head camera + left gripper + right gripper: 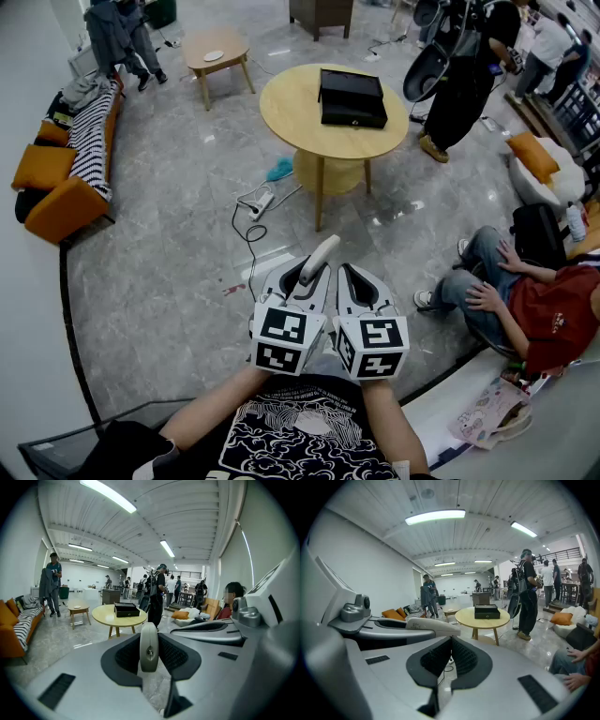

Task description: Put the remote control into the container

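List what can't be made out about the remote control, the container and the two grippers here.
The remote control: its button face can't be seen. The left gripper view shows only a narrow end, and in the head view the jaws of the left gripper cover its lower part.
The container: its inside, and whether it is open, can't be told. It is too far and too small in every view.
The person's hands: hidden behind the marker cubes in the head view.

The remote control point(317, 262) is off-white; the container point(352, 97) is black, on a pale wooden surface point(286, 112). The left claw point(312, 274) and right claw point(352, 278) are light grey with black ribbed pads point(434, 658) and black-and-white square-patterned cubes point(281, 339). The floor point(169, 253) is grey marbled, the sofa point(61, 211) orange under a black-and-white striped cloth point(94, 141).
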`<state>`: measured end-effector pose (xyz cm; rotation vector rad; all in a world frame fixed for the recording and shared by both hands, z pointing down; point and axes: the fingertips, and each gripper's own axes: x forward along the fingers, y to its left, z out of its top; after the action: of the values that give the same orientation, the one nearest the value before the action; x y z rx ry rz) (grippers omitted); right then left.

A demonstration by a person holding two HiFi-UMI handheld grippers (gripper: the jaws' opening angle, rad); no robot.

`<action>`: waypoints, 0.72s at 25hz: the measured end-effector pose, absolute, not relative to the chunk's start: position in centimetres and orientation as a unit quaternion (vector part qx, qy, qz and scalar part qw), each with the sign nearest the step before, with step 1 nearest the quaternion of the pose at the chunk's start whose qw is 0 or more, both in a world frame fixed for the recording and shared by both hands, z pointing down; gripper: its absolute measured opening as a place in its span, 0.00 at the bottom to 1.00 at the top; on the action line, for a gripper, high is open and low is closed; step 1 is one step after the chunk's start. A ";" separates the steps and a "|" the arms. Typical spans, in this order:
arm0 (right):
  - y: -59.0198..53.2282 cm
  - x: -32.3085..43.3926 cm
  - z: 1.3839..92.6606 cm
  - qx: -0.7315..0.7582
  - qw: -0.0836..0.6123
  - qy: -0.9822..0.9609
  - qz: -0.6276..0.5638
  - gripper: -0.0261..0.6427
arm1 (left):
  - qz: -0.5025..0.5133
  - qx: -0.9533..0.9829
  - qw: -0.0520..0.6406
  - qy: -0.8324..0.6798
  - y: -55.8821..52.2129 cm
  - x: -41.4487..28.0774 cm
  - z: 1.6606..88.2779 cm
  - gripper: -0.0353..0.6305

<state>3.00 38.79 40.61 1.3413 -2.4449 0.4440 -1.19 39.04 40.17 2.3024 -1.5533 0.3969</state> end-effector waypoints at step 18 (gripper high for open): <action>38.2 -0.7 40.1 0.475 0.156 -0.853 0.150 0.07 | 0.135 0.816 0.162 -0.539 38.3 -4.4 40.2 0.22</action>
<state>-0.68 38.25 40.05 1.3605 -2.4430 0.4298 -4.41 38.33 40.23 2.3276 -1.5385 0.3851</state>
